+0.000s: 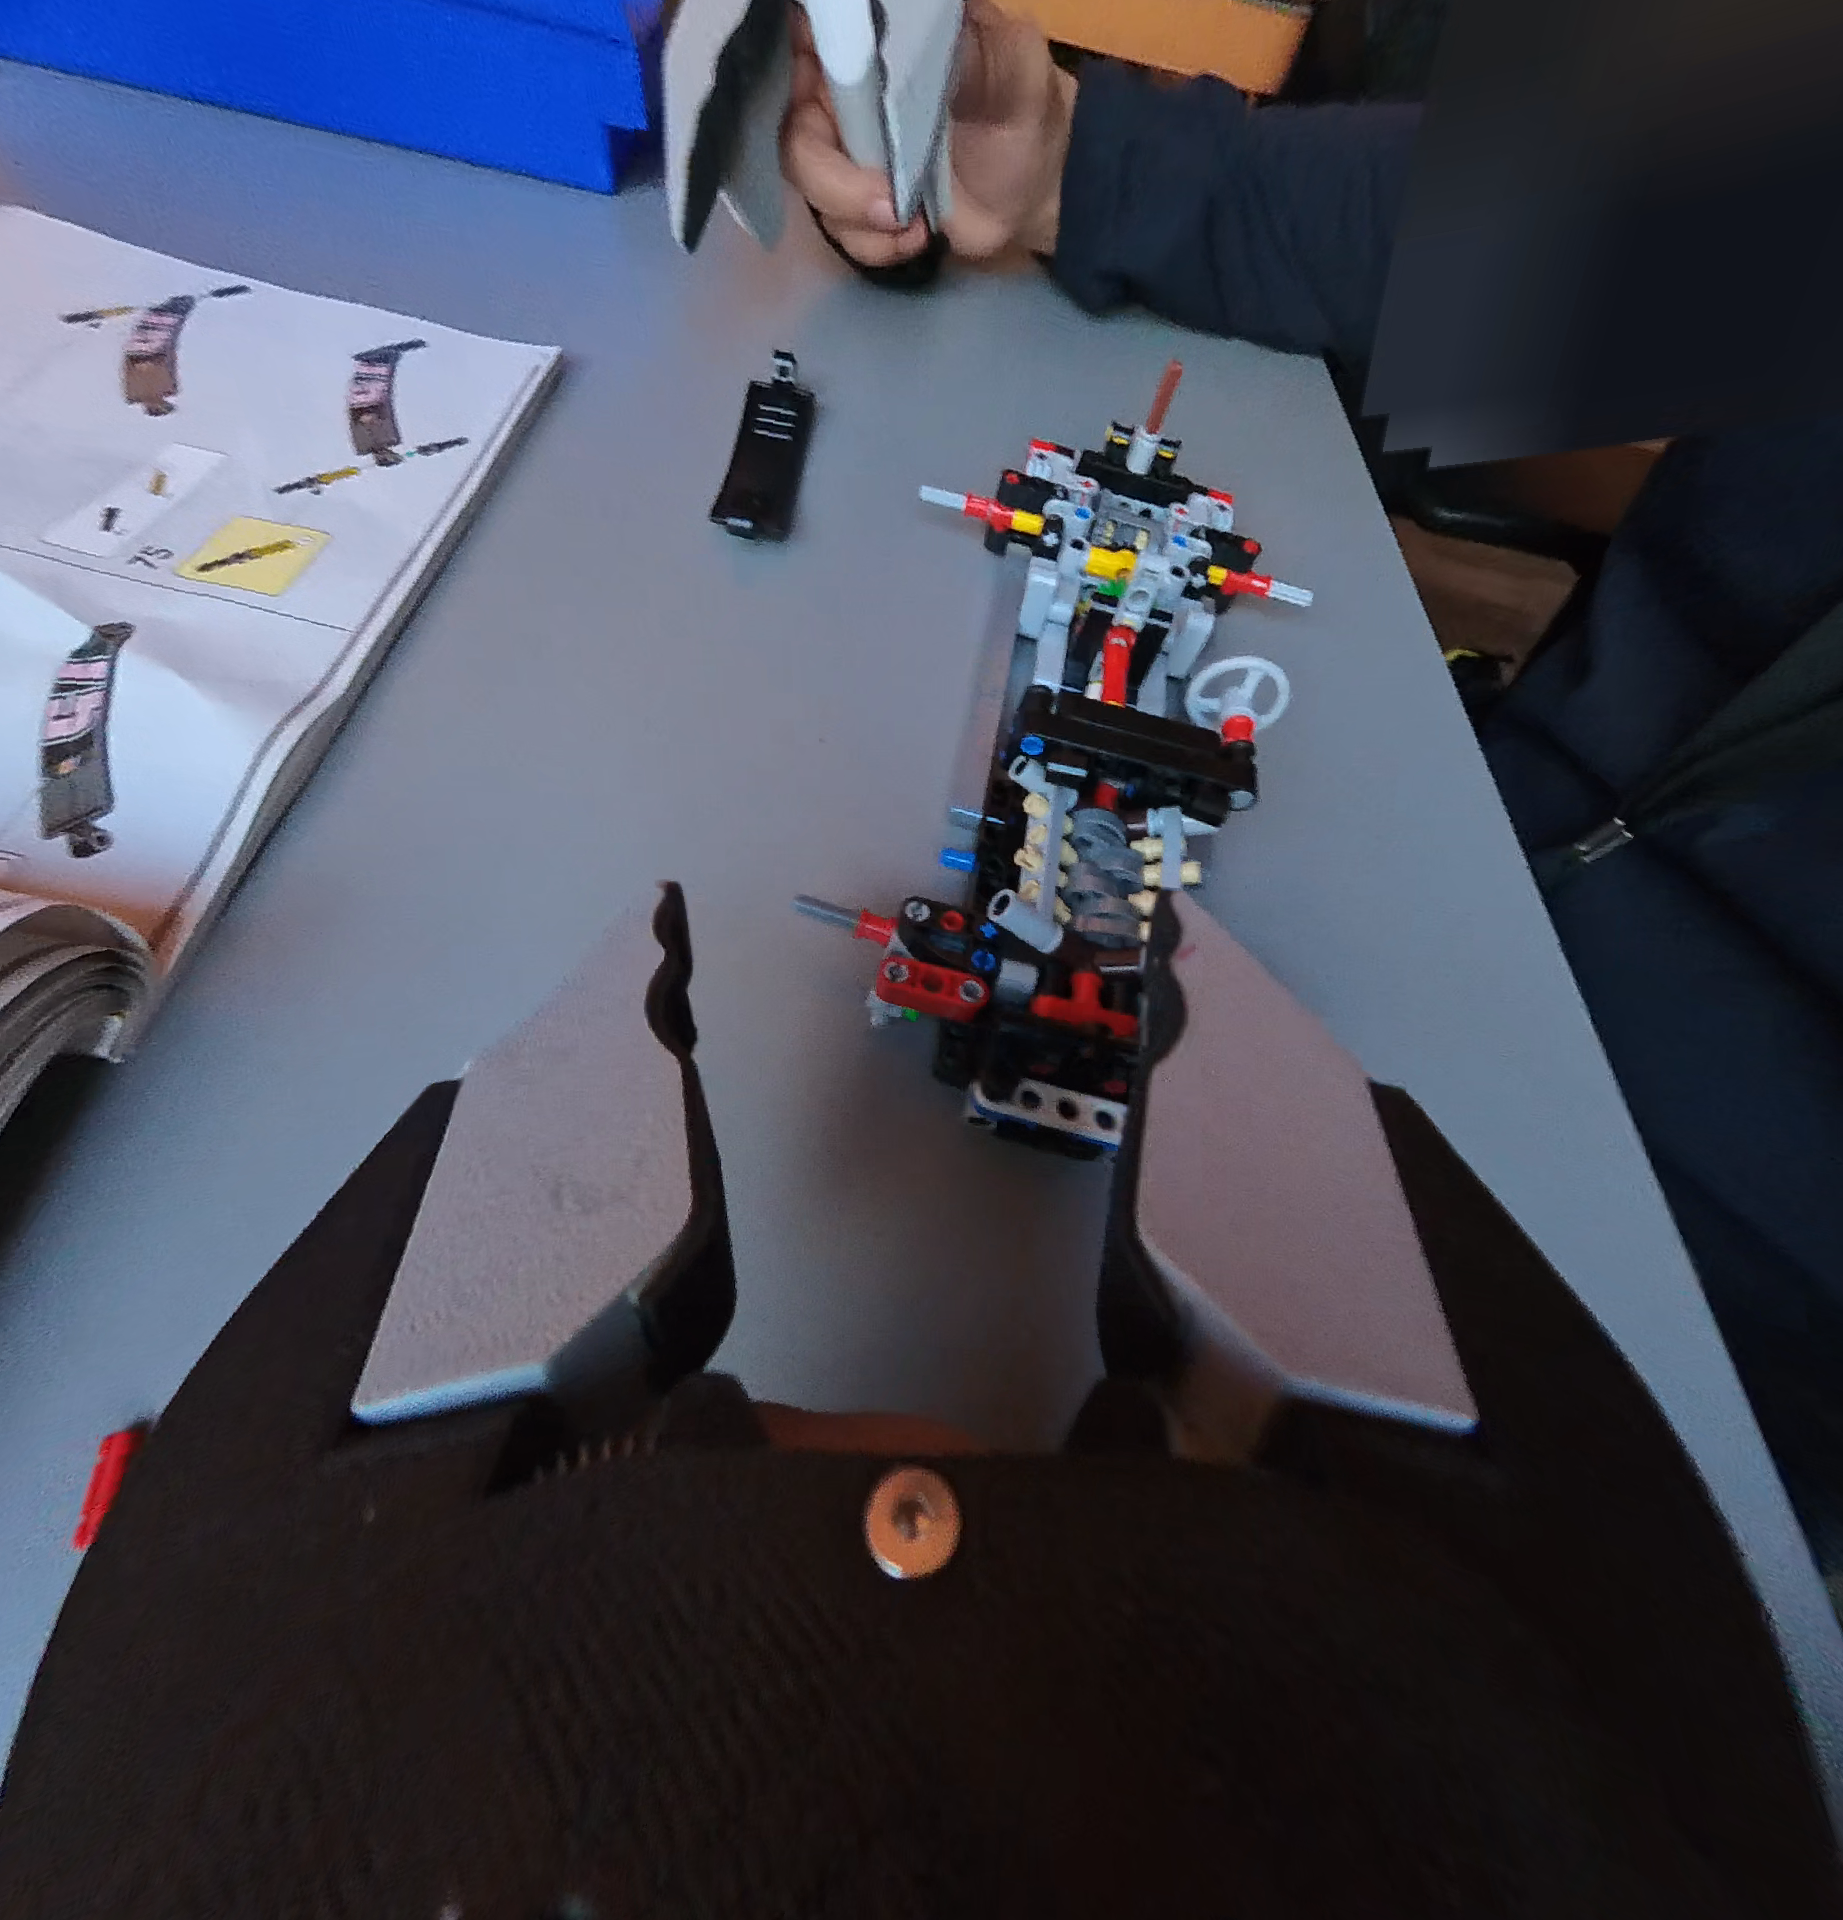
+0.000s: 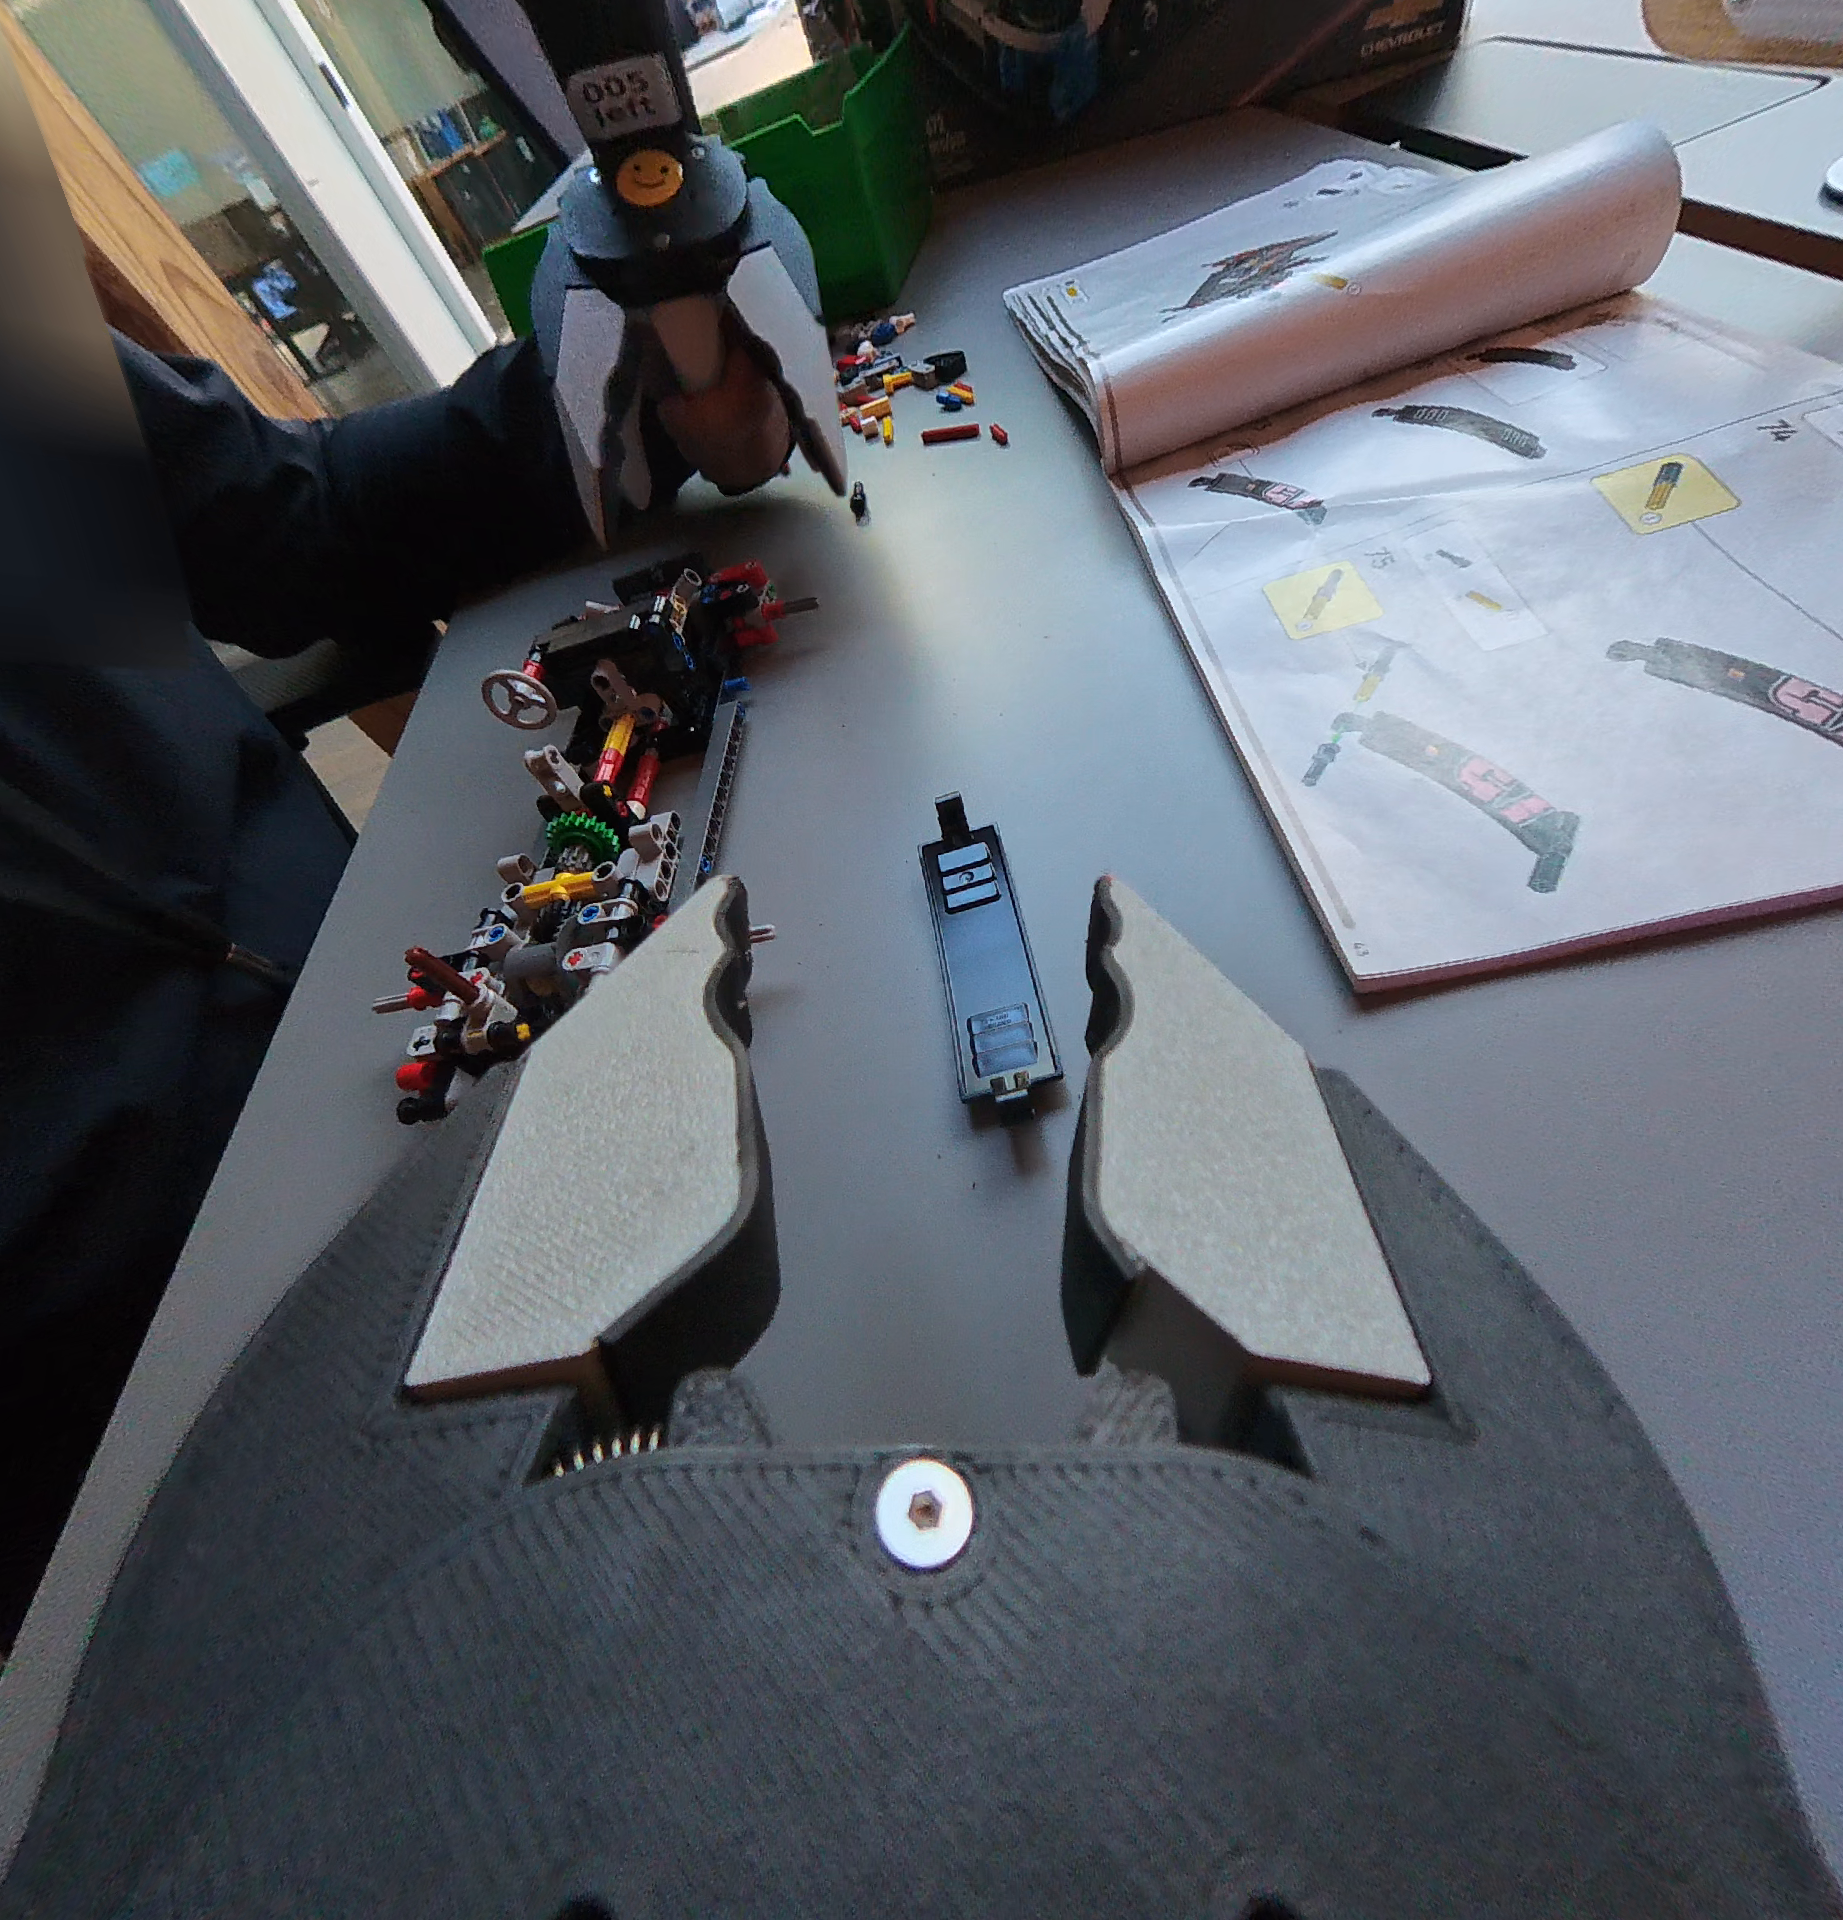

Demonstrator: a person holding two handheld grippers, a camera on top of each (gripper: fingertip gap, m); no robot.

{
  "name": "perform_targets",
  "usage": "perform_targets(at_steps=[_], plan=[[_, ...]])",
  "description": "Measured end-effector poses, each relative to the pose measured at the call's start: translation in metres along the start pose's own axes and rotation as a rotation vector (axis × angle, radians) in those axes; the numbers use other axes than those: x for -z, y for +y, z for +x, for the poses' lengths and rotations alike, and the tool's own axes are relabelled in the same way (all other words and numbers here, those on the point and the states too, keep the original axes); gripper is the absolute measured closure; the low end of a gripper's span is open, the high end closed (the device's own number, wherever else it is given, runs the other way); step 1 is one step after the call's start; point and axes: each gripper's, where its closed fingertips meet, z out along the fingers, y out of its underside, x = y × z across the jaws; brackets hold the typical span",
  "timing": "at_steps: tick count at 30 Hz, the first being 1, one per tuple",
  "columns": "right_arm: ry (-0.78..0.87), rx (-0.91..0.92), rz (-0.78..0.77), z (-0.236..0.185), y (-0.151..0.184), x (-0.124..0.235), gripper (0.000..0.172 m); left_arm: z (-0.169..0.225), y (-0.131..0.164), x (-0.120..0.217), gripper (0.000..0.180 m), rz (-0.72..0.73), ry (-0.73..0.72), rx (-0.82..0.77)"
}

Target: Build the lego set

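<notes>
Left gripper [image 1: 917, 935] wide open, nothing gripped, above table [image 1: 584, 727]; brick chassis [image 1: 1093, 790] near its right finger, contact unclear. Right gripper [image 2: 922, 935] open, empty; black panel [image 2: 990, 977] flat on table between fingers, pads clear of it. Manual [image 2: 1519, 623] beside, loose bricks [image 2: 896, 384] beyond.

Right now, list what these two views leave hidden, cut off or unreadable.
- Left wrist view: the left gripper's right finger covers the brick chassis's near right side; contact there cannot be told.
- Right wrist view: the right gripper's left finger hides the chassis's near end.
- Left wrist view: the instruction booklet runs off the left edge.
- Right wrist view: the loose pieces are too small to identify.
</notes>
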Motion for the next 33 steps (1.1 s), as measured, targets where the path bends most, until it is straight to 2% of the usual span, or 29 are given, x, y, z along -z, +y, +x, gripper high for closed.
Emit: perform_targets(at_steps=[2,4,7,9,18,26,33], plan=[[0.014,0.014,-0.018,0.001,0.002,-0.001,0.110,-0.010,0.000,-0.004,0.097,0.000,-0.055,0.005],[0.039,0.027,-0.032,0.003,0.004,-0.001,0.111,-0.029,-0.006,-0.007,0.104,0.017,-0.175,0.021],[0.098,0.052,-0.025,0.010,0.003,0.001,0.111,-0.044,-0.025,-0.005,0.107,0.112,-0.270,0.080],[0.131,0.060,-0.012,0.015,0.001,0.003,0.111,-0.049,-0.034,-0.002,0.118,0.163,-0.316,0.104],[0.129,0.015,0.036,0.021,-0.005,0.008,0.113,-0.081,-0.013,0.004,0.126,0.070,-0.535,0.198],[0.147,0.076,-0.079,0.018,0.007,-0.007,0.114,-0.091,-0.012,0.012,0.128,0.090,-0.590,0.258],[0.121,0.076,-0.062,0.013,0.003,-0.011,0.117,-0.093,-0.009,0.009,0.129,0.083,-0.599,0.276]])
